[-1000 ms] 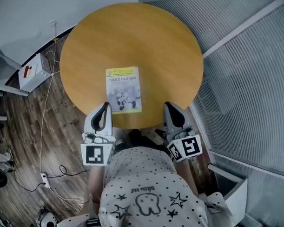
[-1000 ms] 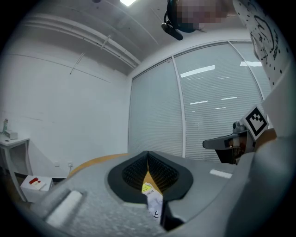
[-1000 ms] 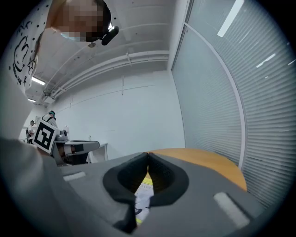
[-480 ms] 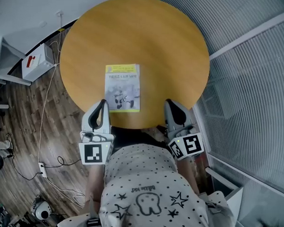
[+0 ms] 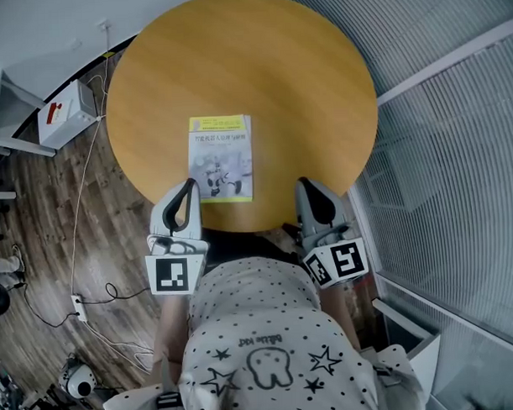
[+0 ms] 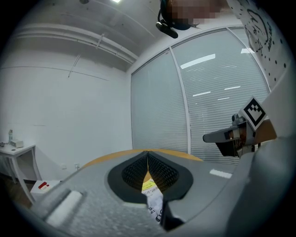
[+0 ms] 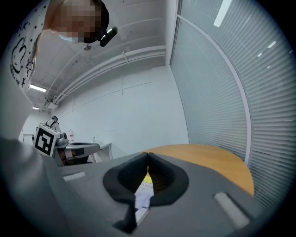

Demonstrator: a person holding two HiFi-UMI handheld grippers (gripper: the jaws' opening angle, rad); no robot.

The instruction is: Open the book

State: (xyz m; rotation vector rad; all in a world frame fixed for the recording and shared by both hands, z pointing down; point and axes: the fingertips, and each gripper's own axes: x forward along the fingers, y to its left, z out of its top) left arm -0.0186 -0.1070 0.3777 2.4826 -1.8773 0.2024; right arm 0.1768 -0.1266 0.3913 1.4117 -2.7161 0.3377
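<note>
Left gripper [image 5: 187, 187] and right gripper [image 5: 310, 186] I see clenched on nothing, at the round worktop's [image 5: 277, 73] near edge, flanking the closed book [image 5: 220, 157].

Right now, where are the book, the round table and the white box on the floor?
book [image 5: 220, 158]: head view, middle of its closed cover.
round table [image 5: 260, 65]: head view, bare top beyond the book.
white box [image 5: 66, 112]: head view, its top, left of the table.
</note>
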